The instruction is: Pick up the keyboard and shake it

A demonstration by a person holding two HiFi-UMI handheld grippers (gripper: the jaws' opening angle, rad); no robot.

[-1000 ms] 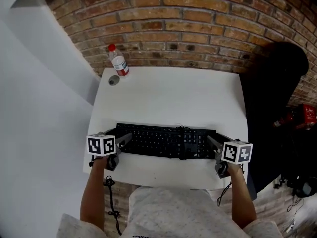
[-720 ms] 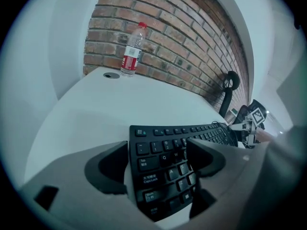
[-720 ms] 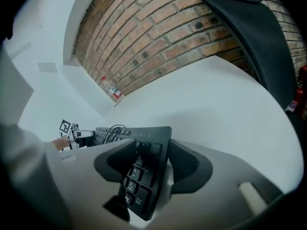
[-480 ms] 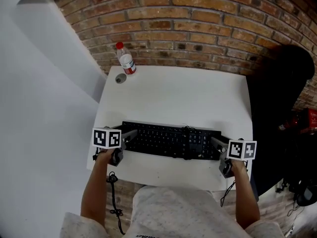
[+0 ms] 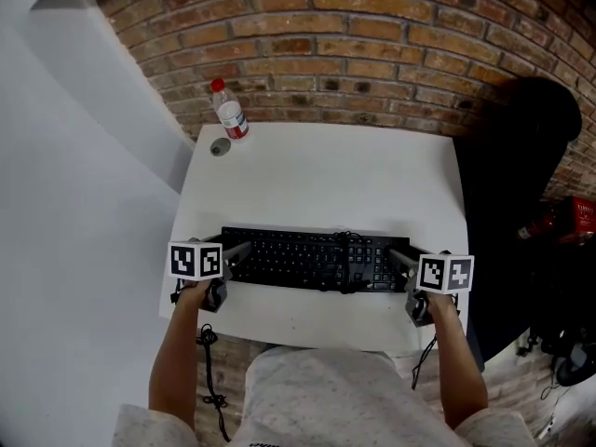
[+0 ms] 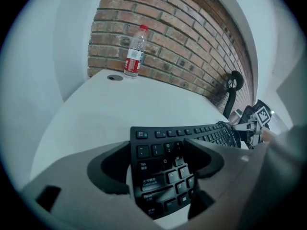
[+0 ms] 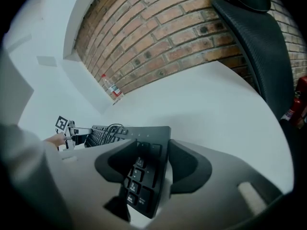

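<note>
Here our left gripper (image 6: 157, 145) has its jaws set wide, and they have just been closing a little. The 9 o'clock end of the black plastic computer keyboard (image 5: 307, 261) lies between them, yet a thin sliver of white shows between the outer jaw and the keyboard's edge, so we read no squeeze there. Our right gripper (image 7: 153, 145) has its jaws drawn much nearer together, closed on the keyboard's 3 o'clock end at the number pad. The keyboard rests on the 6 o'clock side of the white rectangular table (image 5: 326, 175), with its long side running across us. In the head view the marker cubes and gripper bodies cover both ends of the keyboard, and our grey-clad lap cuts off the table's 6 o'clock edge. Each gripper's inner jaw hides several keys in its own view. A dark cable (image 5: 341, 242) loops over the keys near the middle, and we cannot tell where it leads. At the table's 11 o'clock corner stands a clear plastic bottle with a red cap (image 5: 227, 115). Its label is too small to read, and we cannot identify the small grey round thing (image 5: 220, 146) beside it.
</note>
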